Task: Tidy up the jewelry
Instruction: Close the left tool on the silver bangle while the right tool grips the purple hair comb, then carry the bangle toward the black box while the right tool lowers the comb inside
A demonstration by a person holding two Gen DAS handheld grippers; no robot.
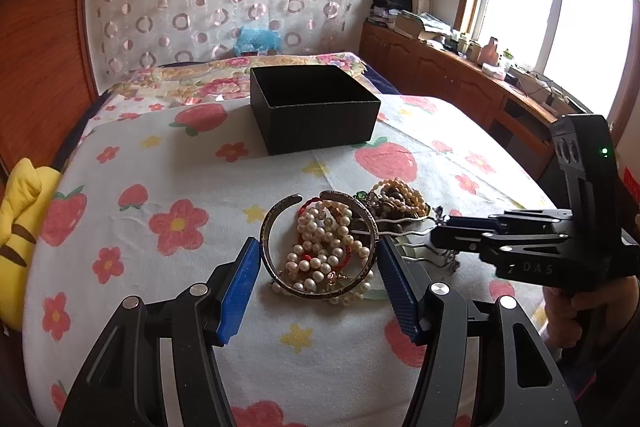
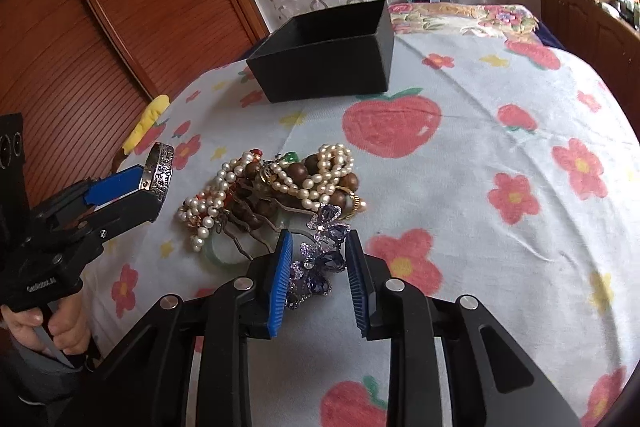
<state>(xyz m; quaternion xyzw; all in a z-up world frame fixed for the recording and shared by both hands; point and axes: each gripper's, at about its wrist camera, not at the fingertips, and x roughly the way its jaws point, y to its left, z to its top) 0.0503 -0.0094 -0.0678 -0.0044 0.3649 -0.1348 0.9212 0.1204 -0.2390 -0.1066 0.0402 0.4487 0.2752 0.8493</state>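
Straddling the silver cuff bangle (image 1: pixel 320 247), the left gripper (image 1: pixel 318 289) has its blue pads (image 1: pixel 239 297) at the bangle's two outer sides; the left wrist view shows the jaws spread about as wide as the bangle, and from the right wrist view the bangle (image 2: pixel 160 173) appears tilted up against one pad, so it looks clamped, though whether both pads press on it cannot be told for sure. Inside the bangle's ring lie white pearl strands (image 1: pixel 320 247) tangled with a red cord (image 1: pixel 310 205).

The right gripper (image 2: pixel 318 277) has its jaws parted on either side of a purple rhinestone hair ornament (image 2: pixel 316 263); a gap shows between the ornament and the right-hand pad, so it is not gripped. The ornament lies on the bed at the near end of the jewelry pile (image 2: pixel 276 191).

That pile sits toward the near edge of the bed, on a white sheet (image 2: pixel 500 107) printed with red flowers, yellow stars and apples. It holds more pearl strands, brown wooden beads (image 2: pixel 304 163), a pale green jade bangle (image 2: pixel 218 255) partly under the rest, a metal hairpin (image 2: pixel 240 239) and a small green piece (image 2: pixel 290 158).

Well beyond the pile, toward the far edge of the sheet, stands an open black box (image 1: pixel 314 105) with nothing visible in it. A yellow plush toy (image 1: pixel 20 223) lies at the bed's left edge, against a wooden panel.
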